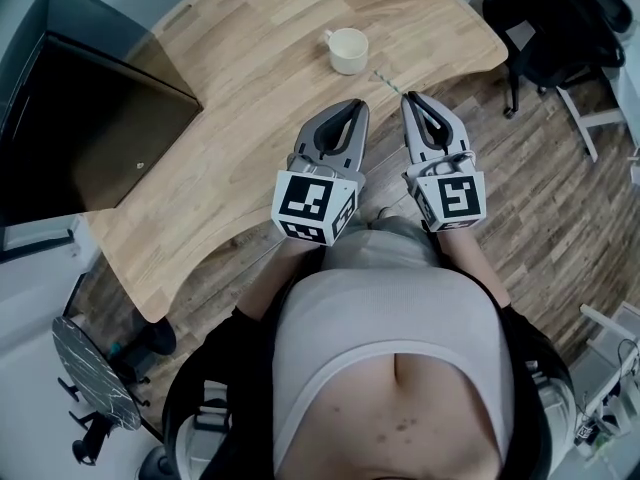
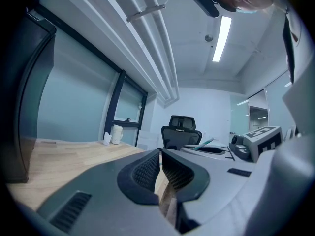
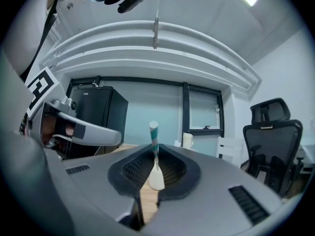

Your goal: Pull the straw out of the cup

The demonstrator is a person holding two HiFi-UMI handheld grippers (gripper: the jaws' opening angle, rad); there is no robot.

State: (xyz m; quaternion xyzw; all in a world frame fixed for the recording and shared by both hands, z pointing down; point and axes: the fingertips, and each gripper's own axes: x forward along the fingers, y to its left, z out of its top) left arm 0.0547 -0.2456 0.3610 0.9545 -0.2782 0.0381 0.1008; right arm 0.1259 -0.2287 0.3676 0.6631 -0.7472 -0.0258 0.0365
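Observation:
A white cup (image 1: 348, 50) stands upright near the far edge of the wooden table (image 1: 250, 118), with no straw in it. My right gripper (image 1: 408, 96) is shut on a teal-and-white striped straw (image 1: 388, 80), whose free end points toward the cup. In the right gripper view the straw (image 3: 154, 134) sticks up from between the closed pads, and the cup (image 3: 187, 140) is small beyond it. My left gripper (image 1: 357, 105) hovers beside the right one, shut with nothing in it. In the left gripper view the cup (image 2: 116, 134) sits far left and the straw (image 2: 204, 143) shows at right.
A black cabinet (image 1: 70, 118) stands against the table's left side. A black office chair (image 1: 545, 28) sits past the table's right end on the wood floor. The table's near edge curves inward in front of the person's body. A patterned stool (image 1: 95, 373) is at lower left.

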